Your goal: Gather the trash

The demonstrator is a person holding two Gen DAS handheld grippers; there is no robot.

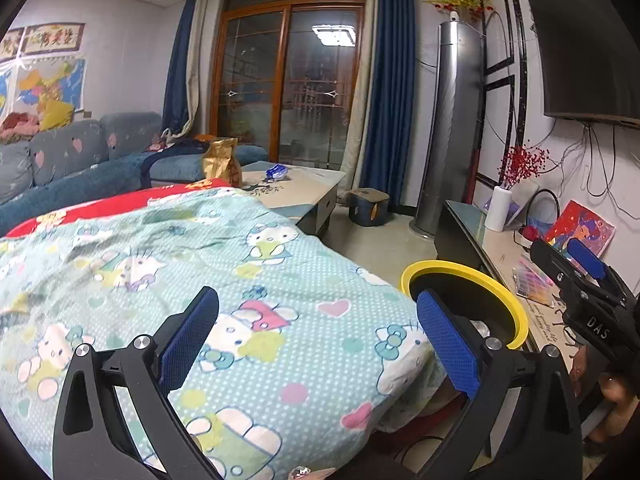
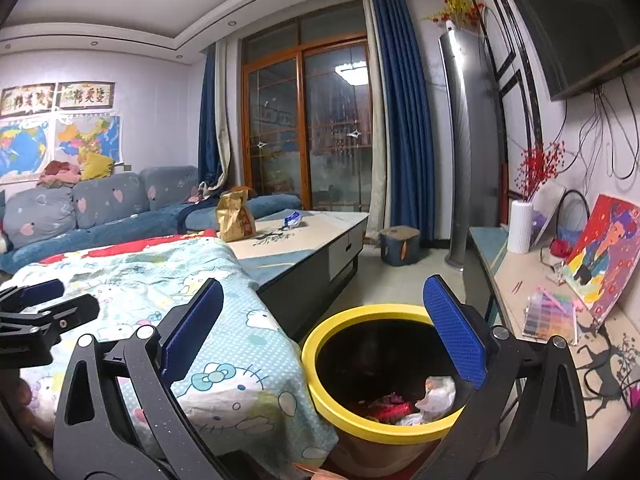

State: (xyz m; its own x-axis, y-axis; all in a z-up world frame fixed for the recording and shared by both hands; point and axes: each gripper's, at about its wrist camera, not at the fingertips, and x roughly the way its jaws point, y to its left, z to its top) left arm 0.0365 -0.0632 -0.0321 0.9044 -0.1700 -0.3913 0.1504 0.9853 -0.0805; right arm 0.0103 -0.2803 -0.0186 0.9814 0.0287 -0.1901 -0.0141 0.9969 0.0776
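Two claws, left claw (image 1: 316, 340) and right claw (image 2: 324, 336), gape empty; the crumpled blue foil wrapper (image 2: 293, 220) at centre frame on the pale counter (image 2: 320, 232) looks light, slippery; pinch its bunched middle.

Bin (image 2: 316, 364): yellow rim, dark inside. Trash in bin (image 2: 404, 404): red wrappers, white crumpled piece. Blanket (image 1: 256, 288): pale teal, white dots, cartoon-cat print, pink hearts; red stretch at far edge. Gripper pads (image 2: 456, 336): blue, on black frames. Curtains (image 2: 404, 132): deep blue. Sofa (image 1: 72, 160): grey-blue, pink hearts. Packet on table (image 1: 277, 172): blue-white, possibly foil.
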